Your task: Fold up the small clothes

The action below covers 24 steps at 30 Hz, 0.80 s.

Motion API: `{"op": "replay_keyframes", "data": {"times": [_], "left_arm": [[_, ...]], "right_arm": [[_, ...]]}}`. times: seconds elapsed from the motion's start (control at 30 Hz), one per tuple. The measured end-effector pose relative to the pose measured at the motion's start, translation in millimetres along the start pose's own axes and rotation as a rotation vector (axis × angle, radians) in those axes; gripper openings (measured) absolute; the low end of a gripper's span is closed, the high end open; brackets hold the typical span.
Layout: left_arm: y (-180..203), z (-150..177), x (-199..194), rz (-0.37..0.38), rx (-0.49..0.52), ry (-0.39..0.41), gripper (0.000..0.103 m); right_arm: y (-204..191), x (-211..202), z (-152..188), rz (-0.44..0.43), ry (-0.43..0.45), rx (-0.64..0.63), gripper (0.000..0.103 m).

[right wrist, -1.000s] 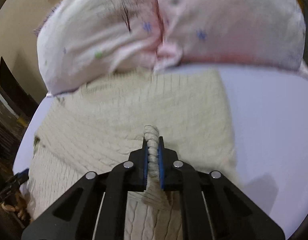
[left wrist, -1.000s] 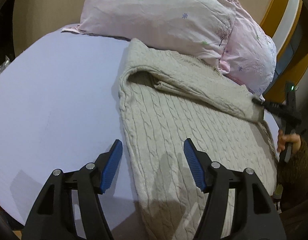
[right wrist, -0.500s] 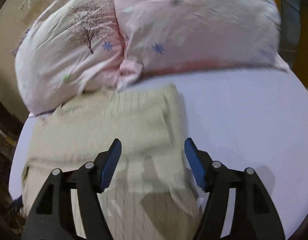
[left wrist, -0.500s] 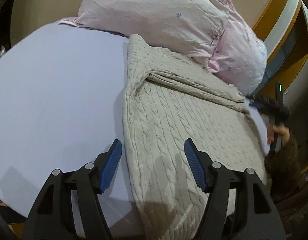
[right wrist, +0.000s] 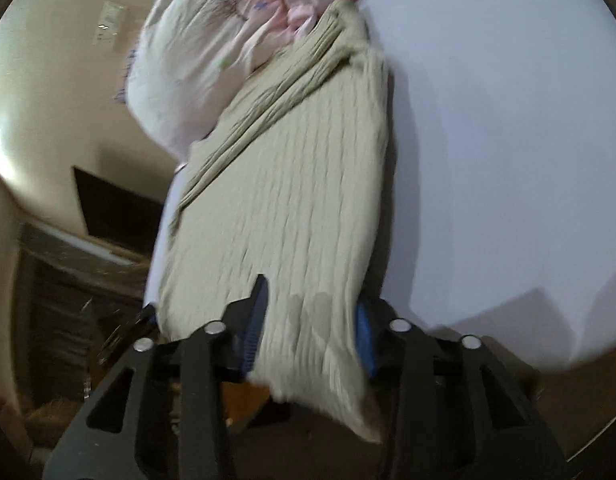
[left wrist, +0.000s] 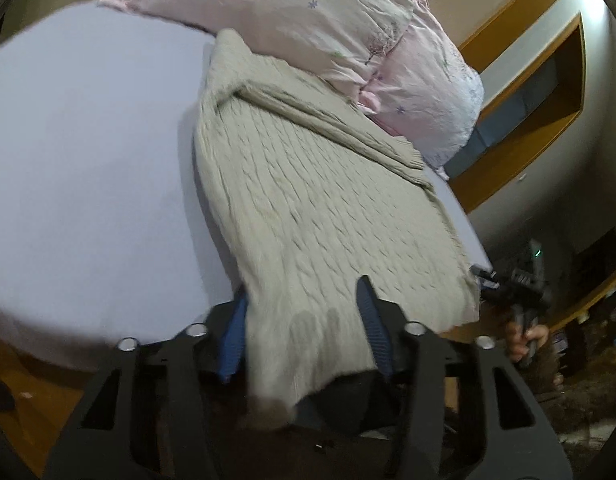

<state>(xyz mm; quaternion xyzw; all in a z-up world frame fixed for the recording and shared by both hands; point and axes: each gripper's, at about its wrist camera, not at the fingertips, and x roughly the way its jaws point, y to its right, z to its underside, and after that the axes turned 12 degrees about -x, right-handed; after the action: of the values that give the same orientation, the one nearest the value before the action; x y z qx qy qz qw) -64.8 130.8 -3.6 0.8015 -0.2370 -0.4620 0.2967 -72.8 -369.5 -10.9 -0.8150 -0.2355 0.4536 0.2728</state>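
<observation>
A beige cable-knit sweater lies lengthwise on the lavender bed sheet, a sleeve folded across its top near the pillows. Its hem hangs over the bed's near edge. My left gripper is open, its jaws either side of the hem's left corner; the cloth drapes between the blue pads. My right gripper is open too, straddling the hem's right corner of the sweater. The right gripper also shows in the left wrist view, at the far right, held by a hand.
Two pink flowered pillows lie at the head of the bed, touching the sweater's top; they also show in the right wrist view. A wooden window frame stands to the right. Dark furniture and floor lie left of the bed.
My right gripper let go of the sleeve end, opened, and dropped back to the hem. Both grippers moved down to the bed's near edge, with the hem now between their jaws.
</observation>
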Motion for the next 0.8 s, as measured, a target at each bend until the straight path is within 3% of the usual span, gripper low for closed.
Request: {"op": "replay_keyframes", "data": {"times": [0.07, 0.13, 0.2, 0.3, 0.43, 0.53, 0.63, 0.73, 0.8], "left_arm": [[-3, 7, 4, 0.022, -0.033, -0.027, 0.023], [-2, 10, 8, 0.013, -0.033, -0.046, 0.009], [1, 8, 6, 0.026, -0.032, -0.044, 0.007], [17, -13, -1, 0.036, 0.002, 0.007, 0.007], [39, -87, -4, -0.033, 0.048, 0.184, 0.007], [39, -160, 17, -0.07, -0.015, 0.288, 0.007], [35, -217, 58, -0.132, -0.055, 0.309, 0.007], [33, -261, 114, -0.235, -0.073, 0.256, 0.007], [32, -273, 130, -0.254, -0.073, 0.245, 0.007]], "right_arm": [[-1, 6, 10, -0.047, -0.053, 0.011, 0.009], [-7, 9, 12, -0.069, -0.061, -0.002, 0.007], [-14, 2, 0, -0.092, -0.007, -0.015, 0.007], [-27, -21, -47, -0.132, 0.161, -0.065, 0.007], [-25, -23, -119, -0.146, 0.319, -0.082, 0.007], [-3, -3, -179, -0.161, 0.411, -0.032, 0.007], [26, 38, -232, -0.063, 0.405, 0.051, 0.007], [48, 70, -254, -0.018, 0.368, 0.136, 0.007], [58, 77, -259, -0.003, 0.372, 0.173, 0.007]]}}
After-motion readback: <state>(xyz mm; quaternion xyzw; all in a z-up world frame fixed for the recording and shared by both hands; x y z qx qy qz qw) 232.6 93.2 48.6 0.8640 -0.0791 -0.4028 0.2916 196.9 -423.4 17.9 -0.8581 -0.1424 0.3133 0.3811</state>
